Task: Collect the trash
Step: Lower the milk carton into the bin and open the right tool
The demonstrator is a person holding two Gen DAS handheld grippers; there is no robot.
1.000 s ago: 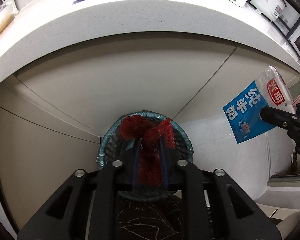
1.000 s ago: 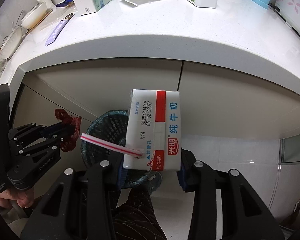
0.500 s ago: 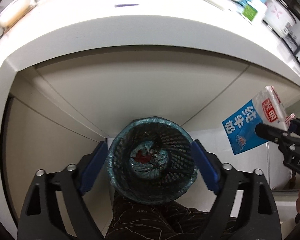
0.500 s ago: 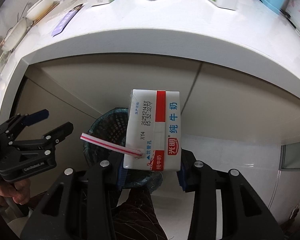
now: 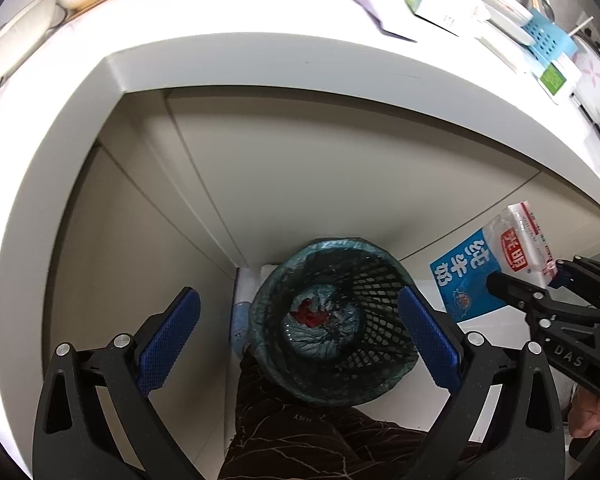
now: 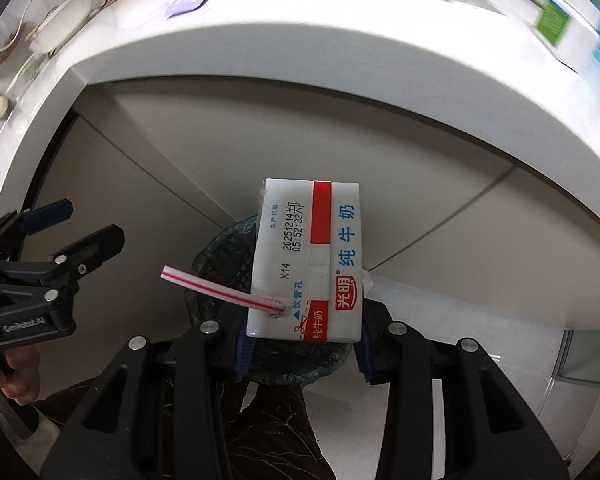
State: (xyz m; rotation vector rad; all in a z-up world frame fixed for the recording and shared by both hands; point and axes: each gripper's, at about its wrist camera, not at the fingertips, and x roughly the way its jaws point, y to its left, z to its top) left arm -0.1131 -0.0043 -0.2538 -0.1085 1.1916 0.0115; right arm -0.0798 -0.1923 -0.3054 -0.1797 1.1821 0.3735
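A black mesh trash bin [image 5: 336, 320] with a teal liner stands on the floor under the counter. A red net scrap [image 5: 310, 315] lies at its bottom. My left gripper [image 5: 298, 336] is open and empty above the bin. My right gripper [image 6: 302, 346] is shut on a white and blue milk carton [image 6: 308, 260] with a red-striped straw [image 6: 220, 290], held above the bin [image 6: 220, 256]. The carton [image 5: 488, 264] and right gripper [image 5: 540, 300] also show in the left wrist view, right of the bin. The left gripper [image 6: 72, 232] shows open at the left of the right wrist view.
A white counter [image 5: 260, 64] overhangs the bin, with beige cabinet doors [image 5: 340, 168] behind it. On the counter lie a green and white box [image 5: 432, 0], paper scraps, dishes and a blue basket [image 5: 548, 36]. A dark patterned trouser leg [image 5: 300, 440] is below the bin.
My left gripper opened and the red net scrap dropped into the bin. The left gripper then drew back and up. The right gripper kept hold of the carton and edged nearer the bin.
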